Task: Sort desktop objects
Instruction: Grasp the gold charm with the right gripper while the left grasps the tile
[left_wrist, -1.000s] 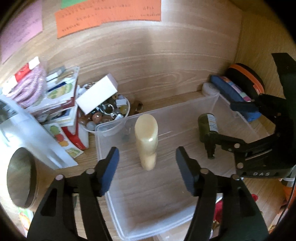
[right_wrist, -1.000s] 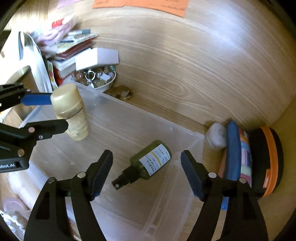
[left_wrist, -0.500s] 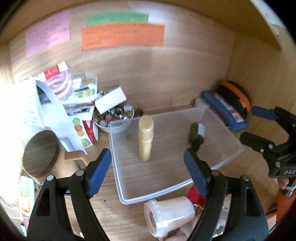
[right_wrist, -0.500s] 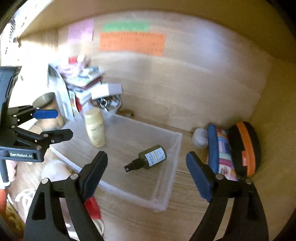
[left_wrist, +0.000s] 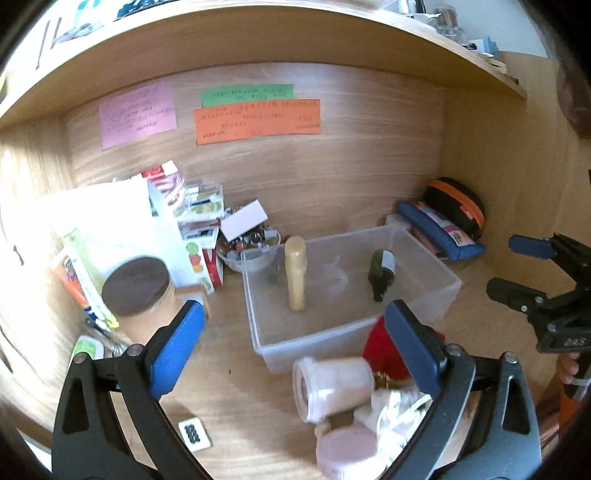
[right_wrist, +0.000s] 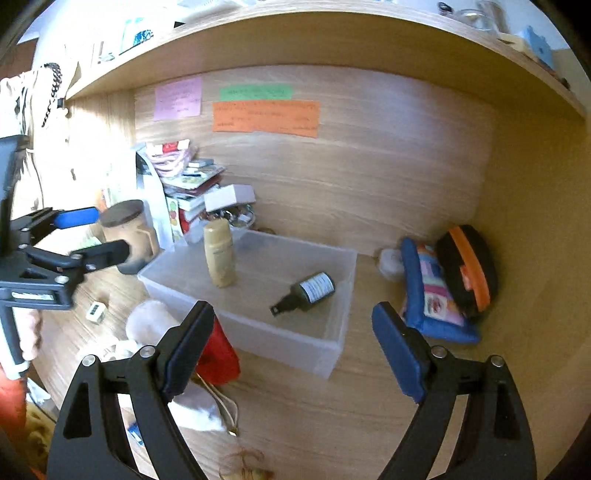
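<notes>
A clear plastic bin (left_wrist: 436, 295) (right_wrist: 332, 347) sits mid-desk. In it a cream bottle (left_wrist: 295, 273) (right_wrist: 219, 256) stands upright and a dark green spray bottle (left_wrist: 380, 271) (right_wrist: 306, 291) lies on its side. My left gripper (left_wrist: 293, 339) is open and empty, held in front of and above the bin; it also shows in the right wrist view (right_wrist: 99, 230). My right gripper (right_wrist: 291, 339) is open and empty, in front of the bin's right part; it also shows at the right of the left wrist view (left_wrist: 517, 266).
In front of the bin lie a pale pink cup (left_wrist: 332, 384), a red item (right_wrist: 218, 354), white cloth (left_wrist: 391, 410). A wooden-lidded jar (left_wrist: 138, 295), stacked booklets (left_wrist: 195, 210), a bowl of trinkets (left_wrist: 251, 243) stand left. Blue and black-orange pouches (right_wrist: 450, 280) lie right. A shelf overhangs.
Both grippers have pulled back and up from the bin, open and empty throughout. The two bottles stay in the bin. The front clutter and shelf have come into view.
</notes>
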